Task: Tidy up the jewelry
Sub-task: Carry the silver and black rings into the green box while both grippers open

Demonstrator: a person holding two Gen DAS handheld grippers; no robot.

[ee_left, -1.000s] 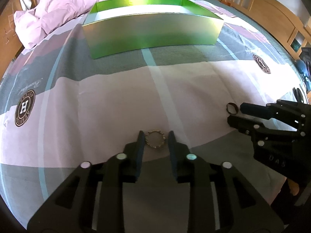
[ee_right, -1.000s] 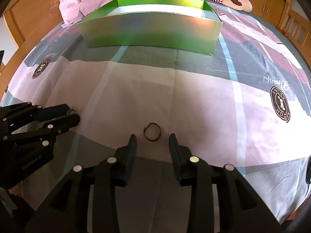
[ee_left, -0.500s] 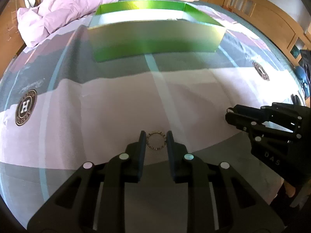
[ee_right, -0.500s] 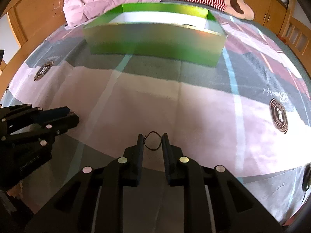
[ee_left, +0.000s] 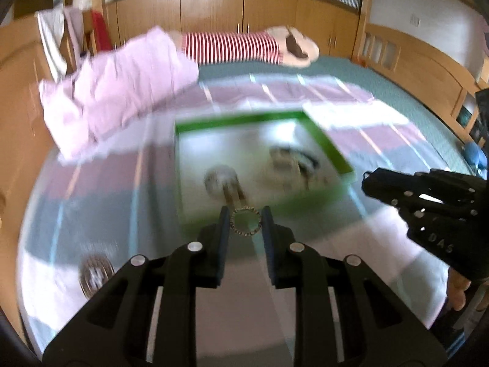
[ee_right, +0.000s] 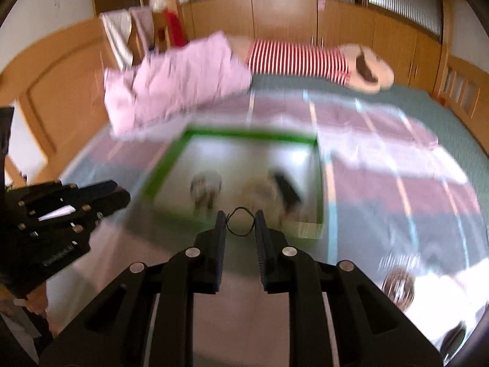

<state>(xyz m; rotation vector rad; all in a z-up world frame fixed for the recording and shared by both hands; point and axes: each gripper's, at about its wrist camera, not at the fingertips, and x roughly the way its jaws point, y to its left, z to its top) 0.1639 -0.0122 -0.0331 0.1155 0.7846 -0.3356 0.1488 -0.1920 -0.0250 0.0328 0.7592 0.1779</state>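
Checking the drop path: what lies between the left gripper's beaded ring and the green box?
Nothing: in the left wrist view the beaded ring, pinched in the left gripper, hangs right before the green box.

Far beyond the tongs, a crumpled pale-pink quilt (ee_left: 116,91) lies up-left on the striped pink-and-grey bedsheet (ee_left: 351,98); a red-and-white striped plush toy (ee_right: 299,61) stretches to its right; honey-coloured wooden cupboards (ee_left: 214,12) line the wall behind.

Wooden wardrobes (ee_left: 275,27) behind bed (ee_left: 397,116)
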